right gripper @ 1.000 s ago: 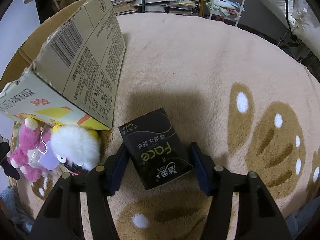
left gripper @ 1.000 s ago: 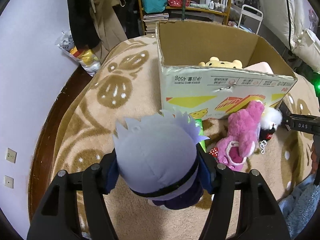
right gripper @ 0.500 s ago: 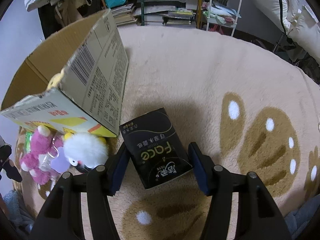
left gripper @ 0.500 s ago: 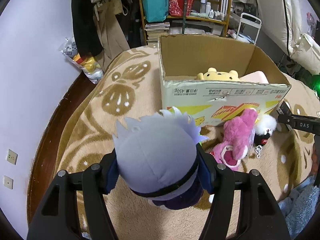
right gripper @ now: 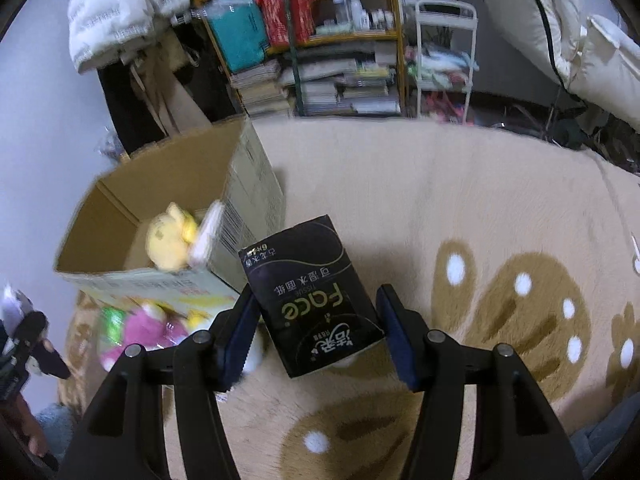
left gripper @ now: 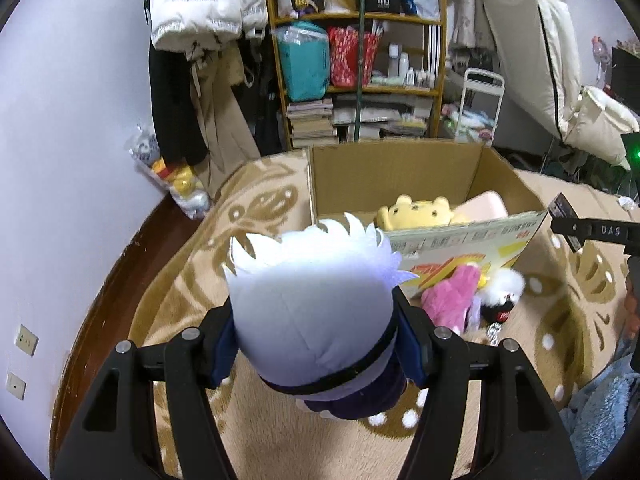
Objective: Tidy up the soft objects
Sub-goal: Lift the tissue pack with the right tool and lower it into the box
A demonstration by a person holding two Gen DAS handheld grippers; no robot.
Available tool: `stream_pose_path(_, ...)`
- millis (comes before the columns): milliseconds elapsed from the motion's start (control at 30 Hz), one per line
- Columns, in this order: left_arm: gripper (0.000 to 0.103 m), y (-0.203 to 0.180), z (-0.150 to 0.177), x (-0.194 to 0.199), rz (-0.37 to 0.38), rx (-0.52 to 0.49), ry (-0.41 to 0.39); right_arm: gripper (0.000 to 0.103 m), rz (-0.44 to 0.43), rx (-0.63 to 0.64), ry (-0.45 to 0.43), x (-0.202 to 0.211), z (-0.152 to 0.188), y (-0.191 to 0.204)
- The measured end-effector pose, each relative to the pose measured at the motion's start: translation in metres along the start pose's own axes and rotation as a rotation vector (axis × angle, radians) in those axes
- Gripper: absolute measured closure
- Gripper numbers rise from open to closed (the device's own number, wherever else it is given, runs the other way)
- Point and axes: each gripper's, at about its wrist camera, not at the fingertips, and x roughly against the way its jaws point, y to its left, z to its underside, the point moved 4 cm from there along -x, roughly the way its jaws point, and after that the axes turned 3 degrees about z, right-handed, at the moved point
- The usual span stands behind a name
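Left gripper (left gripper: 316, 344) is clamped on a white-haired doll (left gripper: 312, 304), bottom center, in front of the box (left gripper: 472, 240). Right gripper (right gripper: 314, 332) is squeezing a black tissue pack (right gripper: 312, 296) mid-frame, lifted over the rug (right gripper: 460, 200), box (right gripper: 248, 184) to its left.

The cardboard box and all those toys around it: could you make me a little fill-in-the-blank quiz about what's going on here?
1. The left tool is shut on a plush doll with spiky ____ hair.
2. The right tool grips a ____ tissue pack.
3. Inside the cardboard box lies a ____ plush bear.
4. A pink plush toy lies on the blanket, ____ the box.

Missing words: white; black; yellow; outside
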Motion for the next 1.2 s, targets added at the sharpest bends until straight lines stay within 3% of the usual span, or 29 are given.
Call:
stream_pose_path(300,0.038,-0.008,-0.028,0.038,0.033,-0.03,-0.199,0.04,-0.062,0.035,-0.162,0.042,-0.028,0.022)
stream_pose_path(467,0.038,-0.015,-0.045,0.053,0.032,-0.047,-0.268,0.04,-0.093,0.067,-0.229,0.056,-0.041,0.04)
stream_pose_path(700,0.038,-0.015,-0.069,0.07,-0.018,-0.045,-0.392,0.04,-0.12,0.114,-0.292,0.069,-0.048,0.062)
stream_pose_path(900,0.038,-0.011,-0.093,0.071,-0.029,-0.038,-0.429,0.04,-0.169,0.11,-0.352,0.075,-0.059,0.079)
stream_pose_path(1200,0.038,-0.008,-0.094,0.042,-0.033,-0.025,-0.381,0.04,-0.187,0.153,-0.399,0.067,-0.061,0.102)
